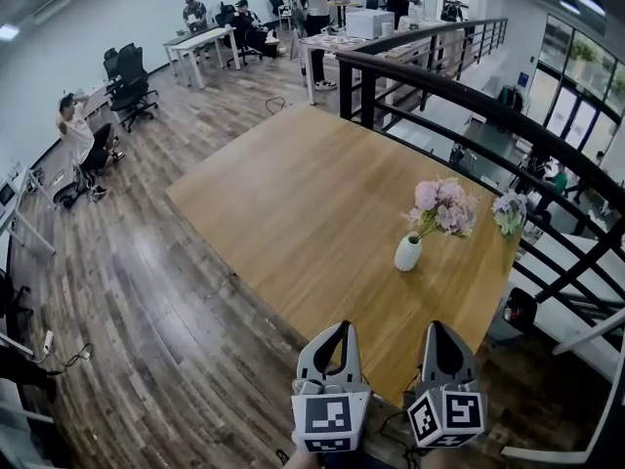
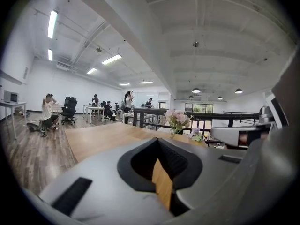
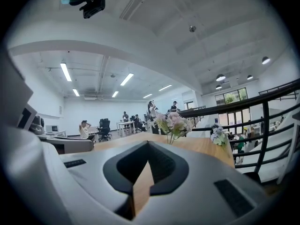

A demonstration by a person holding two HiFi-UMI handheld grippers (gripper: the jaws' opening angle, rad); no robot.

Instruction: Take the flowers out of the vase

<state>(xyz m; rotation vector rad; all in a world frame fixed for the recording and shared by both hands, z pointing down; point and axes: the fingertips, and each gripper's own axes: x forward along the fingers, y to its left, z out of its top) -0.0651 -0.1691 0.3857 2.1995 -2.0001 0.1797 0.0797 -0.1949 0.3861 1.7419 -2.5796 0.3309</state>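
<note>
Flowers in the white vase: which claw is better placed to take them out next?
Right, probably. In the head view the right claw points almost straight at the vase and flowers; the left claw sits further aside. Both are shut, empty and well short of it.

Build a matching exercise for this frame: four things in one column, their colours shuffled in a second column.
Things:
1. vase
2. flowers in the vase
3. table
4. railing

Colours:
A. black
B. light wood
C. white
D. pink

Pairs: 1-C, 2-D, 3-B, 4-A
</note>
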